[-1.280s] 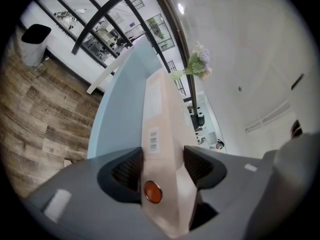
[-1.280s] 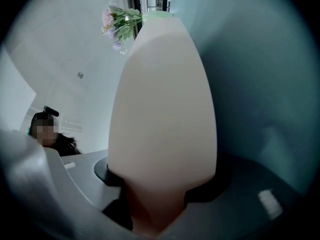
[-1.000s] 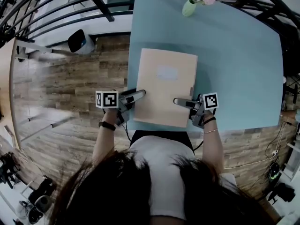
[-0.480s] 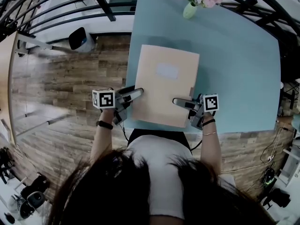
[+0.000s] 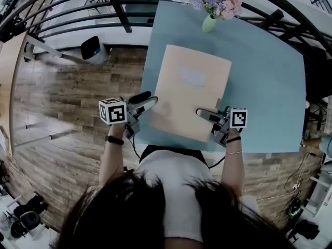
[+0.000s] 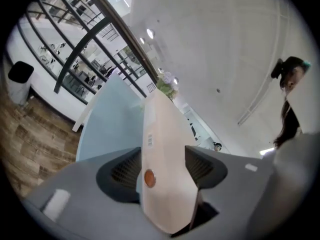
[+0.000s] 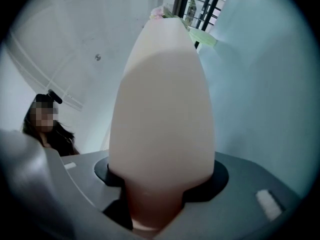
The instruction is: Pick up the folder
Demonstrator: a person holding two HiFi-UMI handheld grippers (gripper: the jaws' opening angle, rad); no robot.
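Head view looks down, gripper views near folder

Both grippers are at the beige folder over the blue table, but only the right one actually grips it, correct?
Not quite. The left gripper grips the folder too: the left gripper view shows the folder's edge pinched between its jaws. The right gripper does grip it, over the blue table, as you said.

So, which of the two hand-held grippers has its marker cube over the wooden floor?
The left hand-held gripper, shut on the folder: its marker cube hangs beyond the table edge, above the floor. The right hand-held gripper sits over the table.
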